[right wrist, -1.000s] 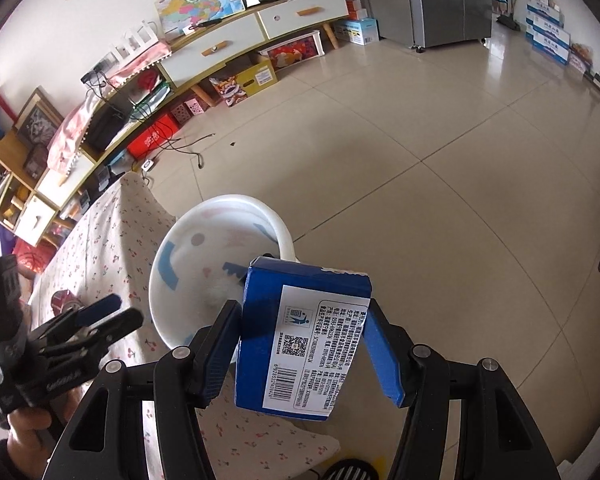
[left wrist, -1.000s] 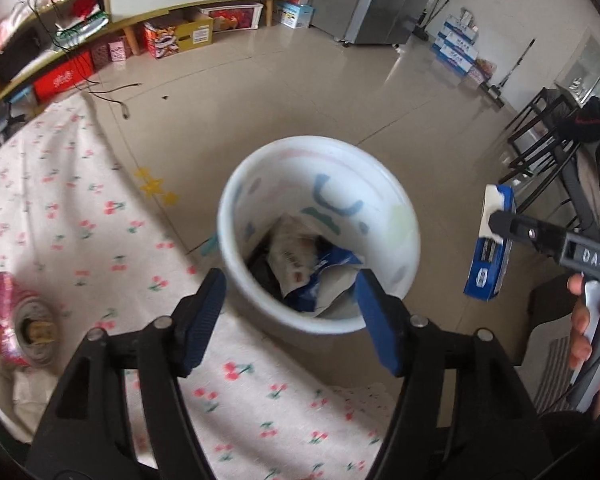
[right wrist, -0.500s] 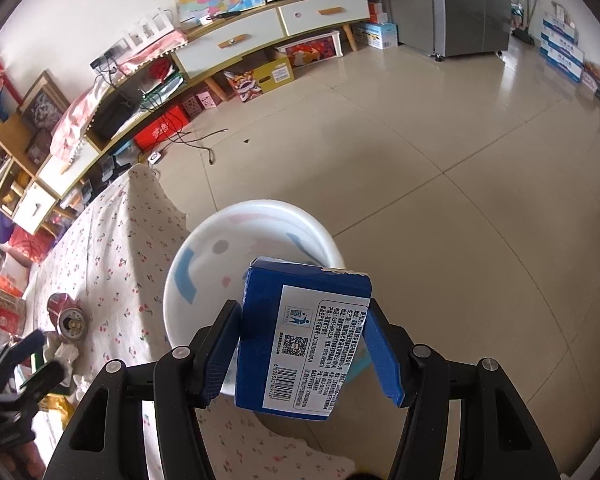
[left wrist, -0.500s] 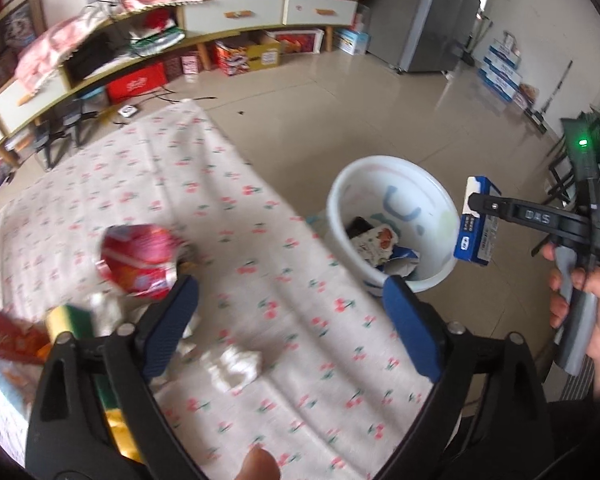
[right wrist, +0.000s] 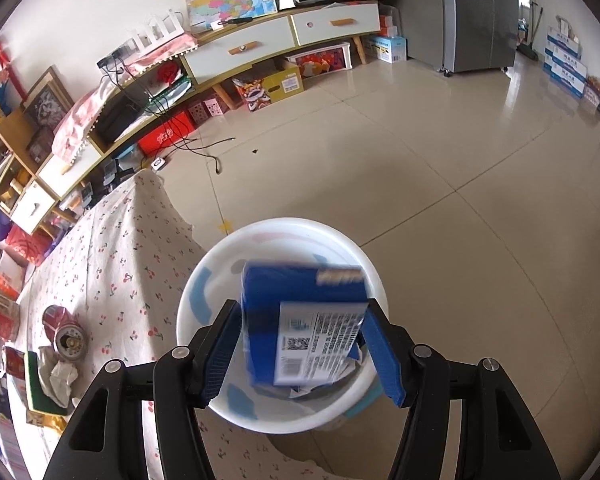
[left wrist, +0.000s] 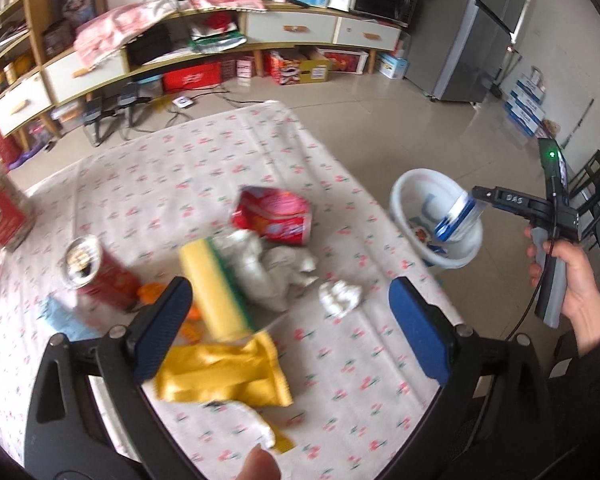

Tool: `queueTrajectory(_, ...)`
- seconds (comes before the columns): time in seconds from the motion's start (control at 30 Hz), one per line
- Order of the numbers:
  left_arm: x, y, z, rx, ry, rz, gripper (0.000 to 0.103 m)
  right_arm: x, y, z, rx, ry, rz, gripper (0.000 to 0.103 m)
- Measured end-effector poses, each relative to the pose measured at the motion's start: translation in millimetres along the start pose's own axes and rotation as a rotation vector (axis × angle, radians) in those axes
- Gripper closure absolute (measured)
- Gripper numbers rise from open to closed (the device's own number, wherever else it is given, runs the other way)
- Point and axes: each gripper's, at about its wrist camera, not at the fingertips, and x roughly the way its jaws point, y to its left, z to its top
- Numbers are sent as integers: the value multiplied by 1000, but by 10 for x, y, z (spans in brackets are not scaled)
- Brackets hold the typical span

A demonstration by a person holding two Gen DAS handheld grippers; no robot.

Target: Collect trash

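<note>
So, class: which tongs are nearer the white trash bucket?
Right. The right tongs sit directly above the white trash bucket, around the blue carton. The left tongs are open over the table litter.

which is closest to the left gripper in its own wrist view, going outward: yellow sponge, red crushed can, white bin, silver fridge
From the left gripper:
1. yellow sponge, just past its left finger on the table
2. red crushed can, mid-table, beyond the tissues
3. white bin, on the floor off the table's right edge
4. silver fridge, far across the room, upper right
</note>
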Motion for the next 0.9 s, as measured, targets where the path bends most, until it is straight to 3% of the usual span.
queueTrajectory(0.5,-133,1000,-320,-170,24,76,5,-232,475,-217,-121,48,-24,23)
queueTrajectory(0.9,128,1657,-594,-483,144,102,5,-356,926,-574,-208,116,13,22)
